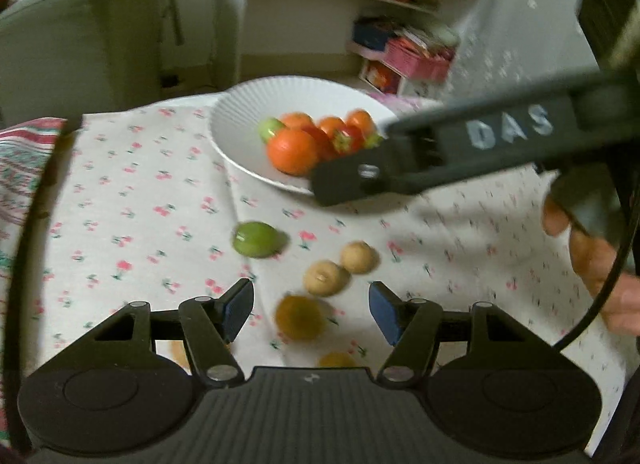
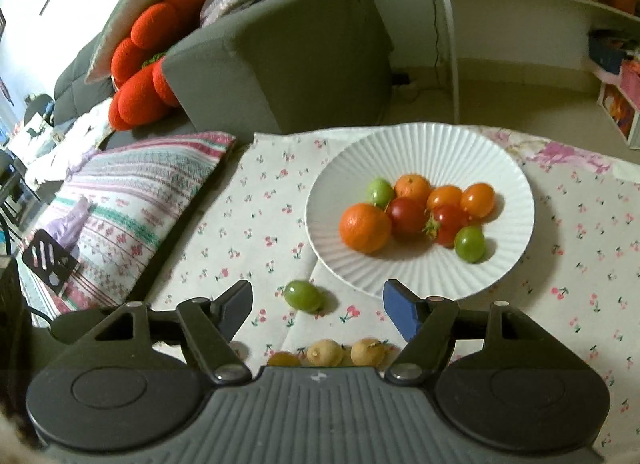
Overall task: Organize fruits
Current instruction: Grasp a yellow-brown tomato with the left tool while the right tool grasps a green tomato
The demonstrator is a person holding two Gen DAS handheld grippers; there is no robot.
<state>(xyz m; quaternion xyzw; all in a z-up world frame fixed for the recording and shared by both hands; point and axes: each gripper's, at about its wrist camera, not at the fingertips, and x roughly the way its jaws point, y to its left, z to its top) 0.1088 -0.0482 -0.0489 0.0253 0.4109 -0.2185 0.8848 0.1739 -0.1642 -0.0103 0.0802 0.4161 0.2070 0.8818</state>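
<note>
While a white ribbed plate [image 2: 420, 152] at the far middle of the tabletop [image 2: 256, 200] already holds a cluster of oranges, red tomatoes and green grapes, several fruits lie loose on the cherry-print cloth nearer the person. Closest to the plate is a loose green grape [image 2: 303, 295], with two pale round fruits [image 1: 340, 266] and a darker yellow-brown fruit [image 1: 299, 317] nearer still.

Seen from its own camera, the left claw [image 1: 311, 310] is open and empty, and the yellow-brown fruit sits almost between its blue pads, slightly ahead, so this hand looks nearer to the loose pile. The right claw [image 2: 316, 306] is also open and empty; the green grape lies just ahead between its fingertips, toward the left one, its long axis running left to right across the opening.

Only the left view shows the right claw from outside, reaching in from the right over the plate's near rim, with a hand [image 1: 592, 260] behind it. Only the right view shows the whole plate sharply; the left view is motion-blurred.
</note>
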